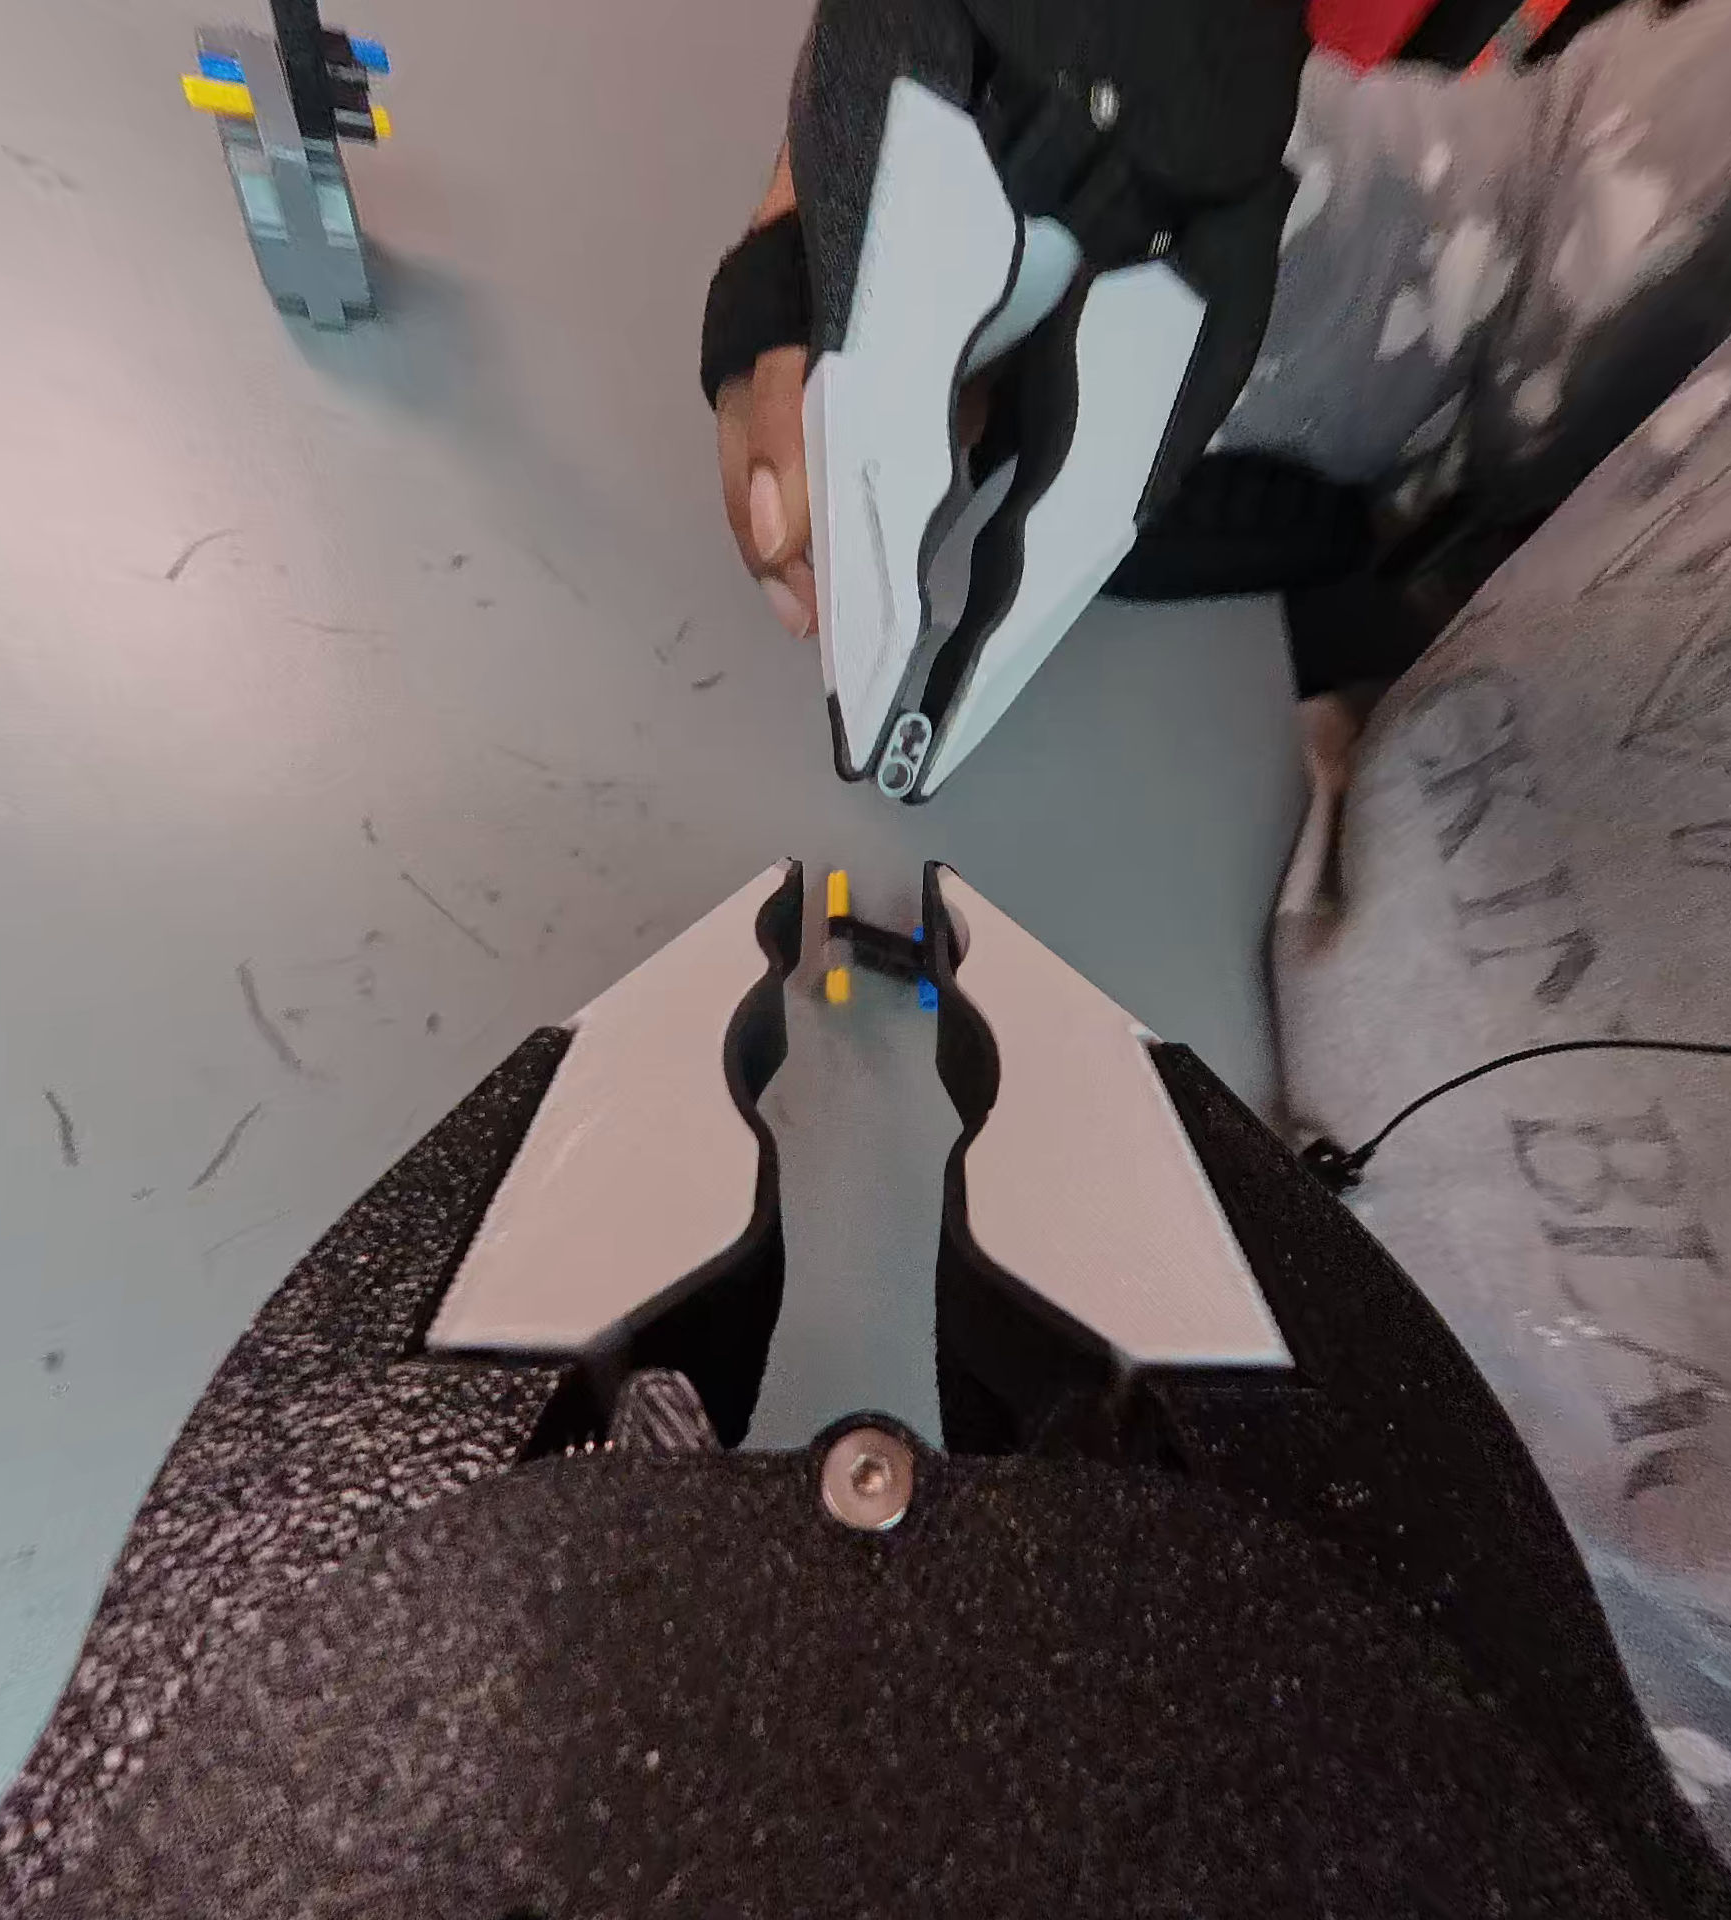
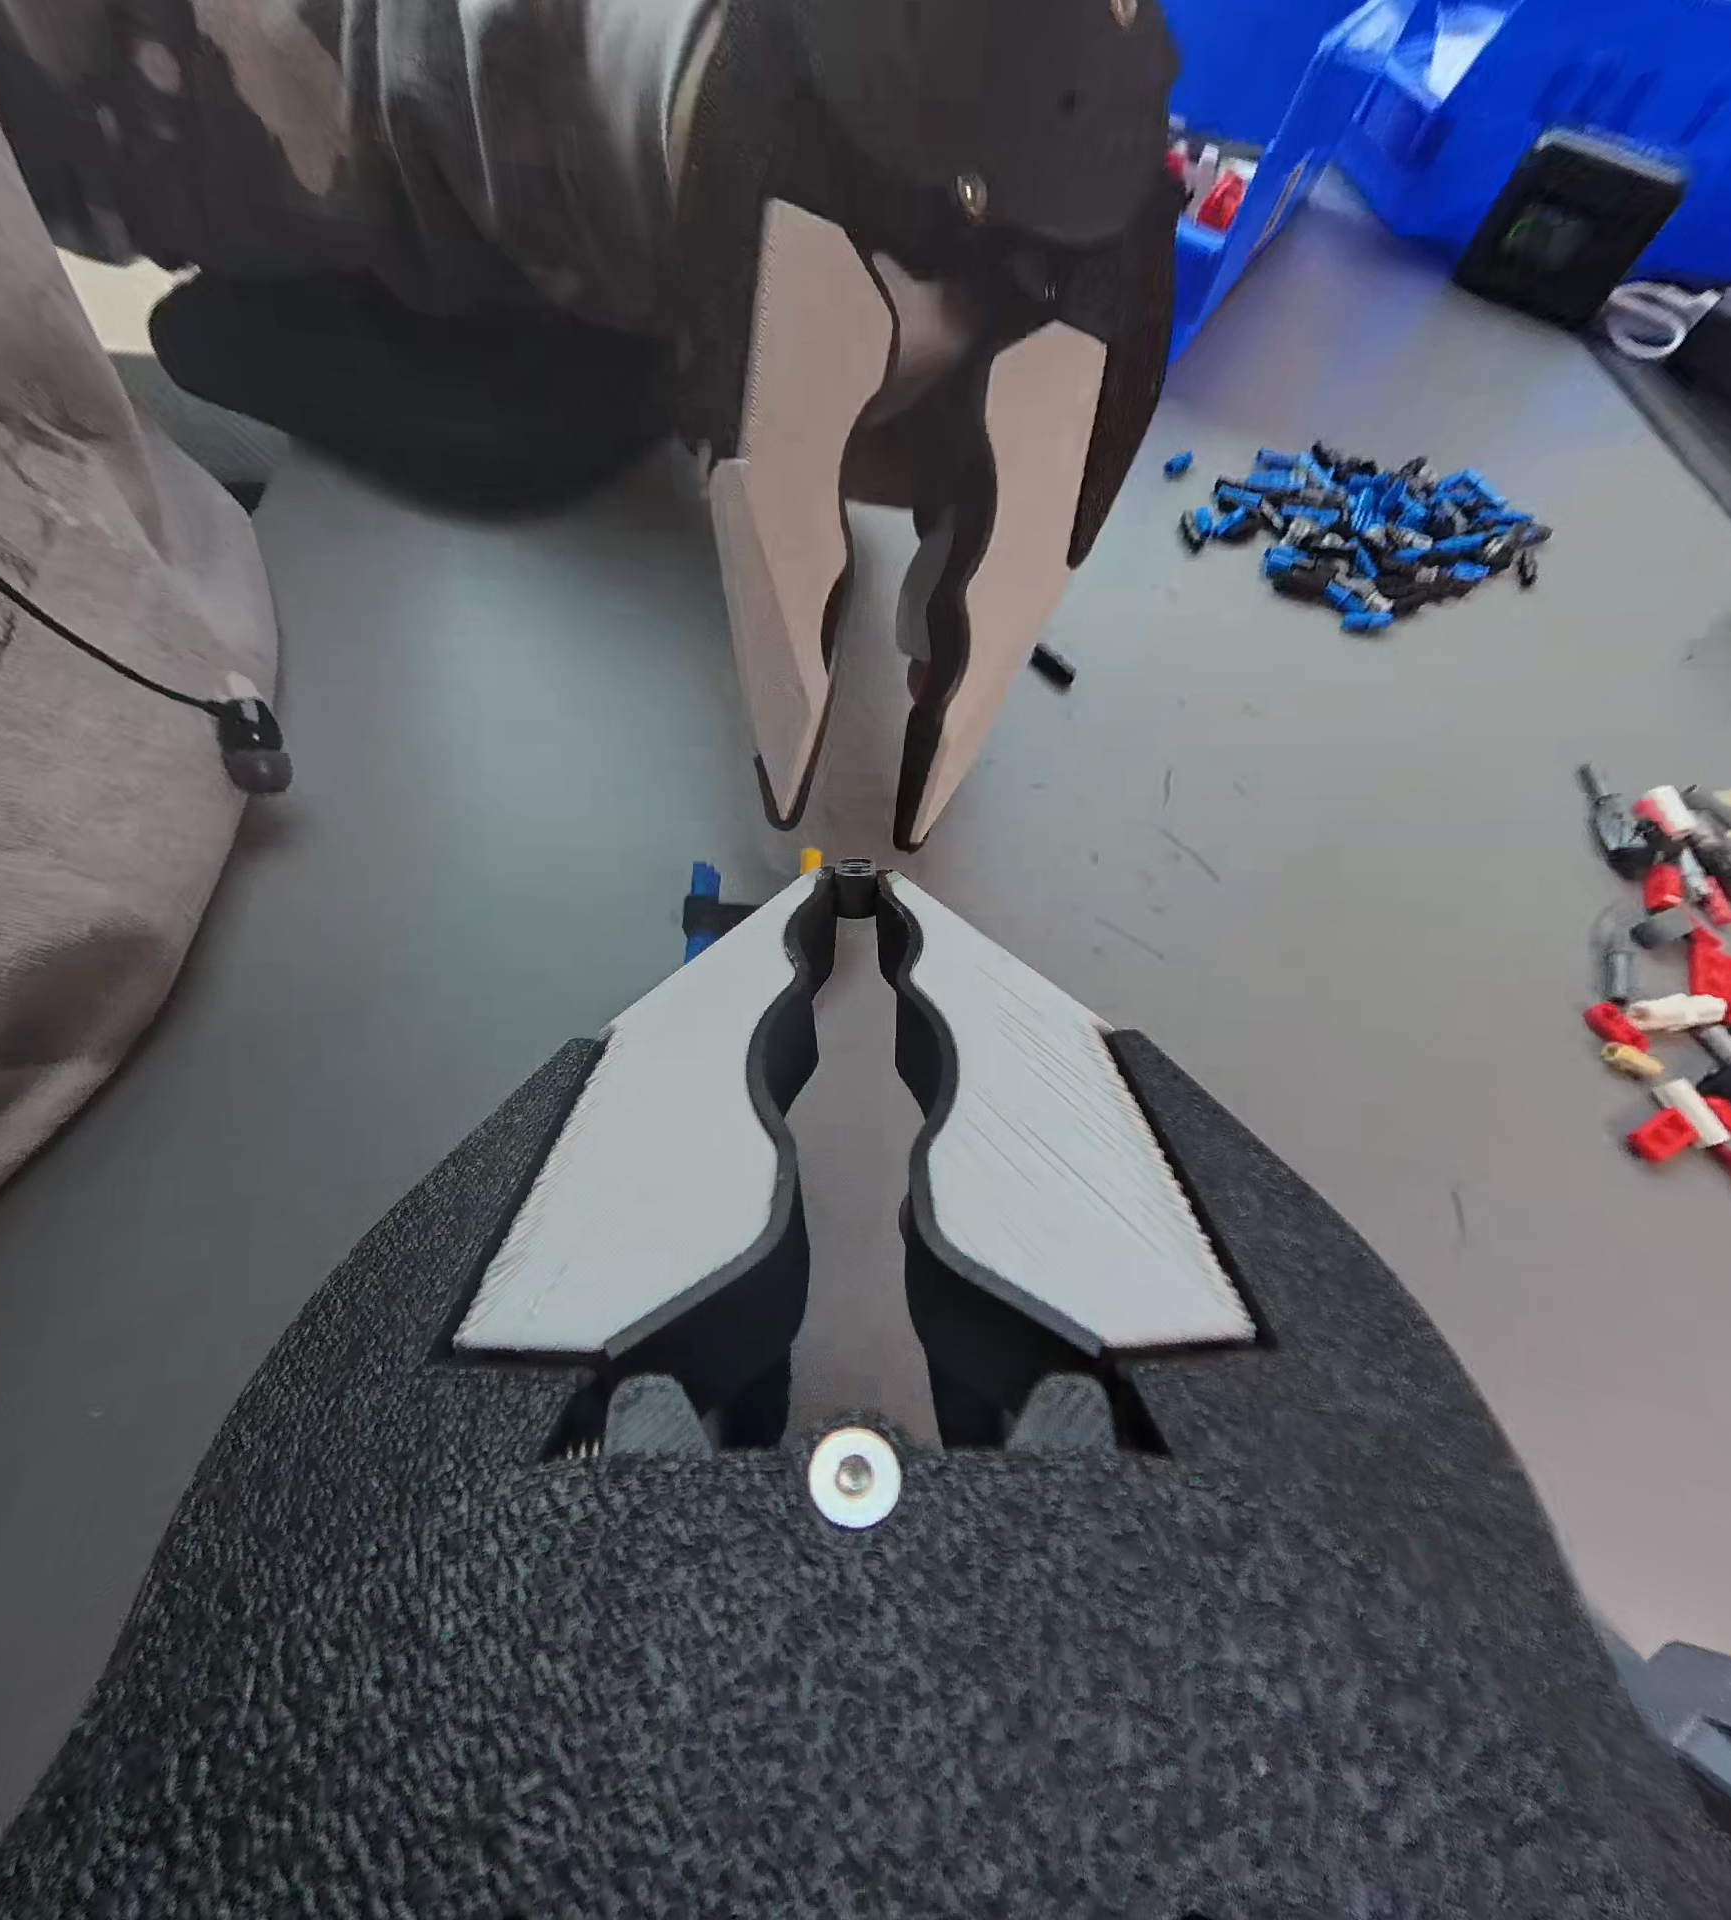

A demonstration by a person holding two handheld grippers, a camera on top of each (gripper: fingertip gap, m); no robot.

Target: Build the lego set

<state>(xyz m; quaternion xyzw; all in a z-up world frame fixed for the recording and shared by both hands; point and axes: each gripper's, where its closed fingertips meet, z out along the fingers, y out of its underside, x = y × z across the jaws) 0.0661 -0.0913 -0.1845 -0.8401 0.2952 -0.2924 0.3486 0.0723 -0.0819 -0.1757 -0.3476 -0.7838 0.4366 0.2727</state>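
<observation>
Grey scuffed tabletop [image 1: 217,727] under us. Partial build [image 1: 289,156] at 11 o'clock. Our left gripper [image 1: 861,883] points to 12, released, straddling a small black piece with yellow and blue pins [image 1: 876,945]. Right gripper [image 2: 853,883] clenched on a black connector [image 2: 853,891]. Pin pile [image 2: 1360,540] at 2 o'clock. Lettering on grey cloth [image 1: 1567,1143]: unreadable.
</observation>
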